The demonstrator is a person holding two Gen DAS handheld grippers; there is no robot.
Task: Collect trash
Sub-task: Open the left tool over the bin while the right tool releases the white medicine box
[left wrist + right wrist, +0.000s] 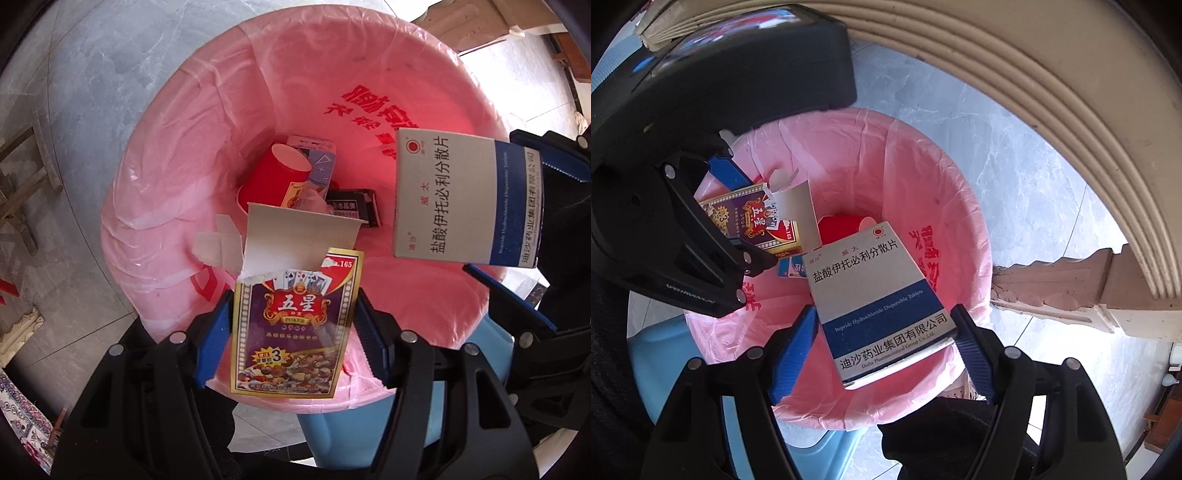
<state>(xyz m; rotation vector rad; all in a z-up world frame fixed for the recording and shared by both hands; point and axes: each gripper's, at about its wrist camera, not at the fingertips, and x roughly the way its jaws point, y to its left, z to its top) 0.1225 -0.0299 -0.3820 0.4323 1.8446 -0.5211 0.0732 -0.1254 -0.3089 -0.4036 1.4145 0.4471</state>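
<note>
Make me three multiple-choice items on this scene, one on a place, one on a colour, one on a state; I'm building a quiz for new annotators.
1. Where is the red cup?
A. In the bin
B. On the floor
C. In the left gripper

2. What colour is the bin liner?
A. Black
B. Pink
C. White

3. What is the state of the card box top?
A. Sealed
C. Taped shut
B. Torn open

Answers:
1: A, the cup lies at the bottom of the bin among other trash.
2: B, pink plastic drapes over the rim.
3: B, its flap stands up with ragged edges, held by the left gripper over the bin, while the right gripper holds the pill box.
</note>
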